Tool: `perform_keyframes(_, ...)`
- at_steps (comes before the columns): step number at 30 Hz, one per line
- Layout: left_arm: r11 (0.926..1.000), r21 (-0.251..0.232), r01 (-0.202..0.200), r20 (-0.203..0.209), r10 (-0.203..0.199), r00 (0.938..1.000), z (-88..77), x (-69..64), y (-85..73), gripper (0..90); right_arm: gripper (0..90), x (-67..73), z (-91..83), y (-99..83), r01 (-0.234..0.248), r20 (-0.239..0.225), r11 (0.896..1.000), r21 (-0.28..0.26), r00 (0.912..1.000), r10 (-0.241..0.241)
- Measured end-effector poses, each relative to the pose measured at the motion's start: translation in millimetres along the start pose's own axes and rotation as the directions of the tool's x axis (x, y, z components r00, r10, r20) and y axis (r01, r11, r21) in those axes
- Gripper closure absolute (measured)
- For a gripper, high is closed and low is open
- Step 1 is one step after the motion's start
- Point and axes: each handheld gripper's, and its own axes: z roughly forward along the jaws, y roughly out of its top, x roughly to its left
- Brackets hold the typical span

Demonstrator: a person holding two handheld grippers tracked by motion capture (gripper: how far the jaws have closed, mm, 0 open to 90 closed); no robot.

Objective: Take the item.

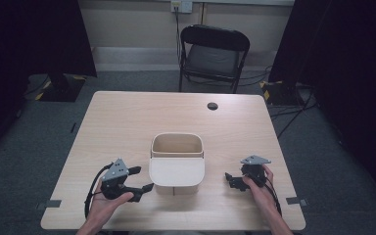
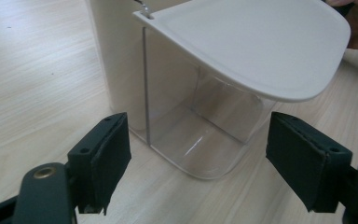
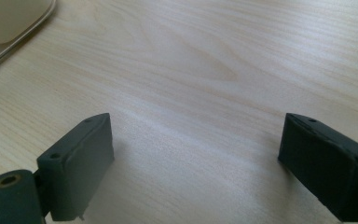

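A: The bin (image 1: 176, 166) stands in the middle of the bench (image 1: 127, 122), between the two hand-held grippers, its hinged lid (image 2: 256, 42) hanging out flat over a clear front section (image 2: 200, 135). Seen from the left hand-held gripper (image 2: 198, 161), the bin is straight ahead and close, with the lid's edge above the jaw line.

B: Is the left one gripping yet?

A: No. Its jaws stand wide with nothing pressed between the pads; the clear wall sits ahead of them, not in them. The right hand-held gripper (image 3: 196, 158) is also spread wide over bare bench, with the bin off to its upper left.

B: So where might it slip?

A: I'd judge three risks. The bin looks light and unanchored, so a one-sided push from the left could slide or tip it towards the right hand (image 1: 257, 183). The clear wall is smooth and curved, so pads closing on it may skid off. And coming in low under the overhanging lid, a jaw could catch the rim and flip the lid instead of taking hold.

B: And the right side?

A: It's well apart from the bin, too far to steady it if it shifts.
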Motion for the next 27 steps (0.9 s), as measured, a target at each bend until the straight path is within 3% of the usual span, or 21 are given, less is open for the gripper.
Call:
perform_keyframes(10, 1.0000, 0.000, 0.003, 0.039, -0.003, 0.9992, 7.1, -3.5, 1.9, 21.4, 9.3, 0.0, 0.0, 0.0, 0.000, 0.000, 1.000, 0.000, 1.0000, 0.000)
perform_keyframes(18, 0.9994, -0.014, 0.031, 0.050, -0.030, 0.9983, 10.1, -2.0, 2.6, 20.7, 9.3, 0.0, 0.0, 0.0, 0.000, 0.000, 1.000, 0.000, 1.0000, 0.000)
perform_keyframes(27, 0.9994, -0.024, 0.025, 0.052, -0.024, 0.9984, 9.4, -1.9, 4.1, 19.6, 9.3, 0.0, 0.0, 0.0, 0.000, 0.000, 1.000, 0.000, 1.0000, 0.000)
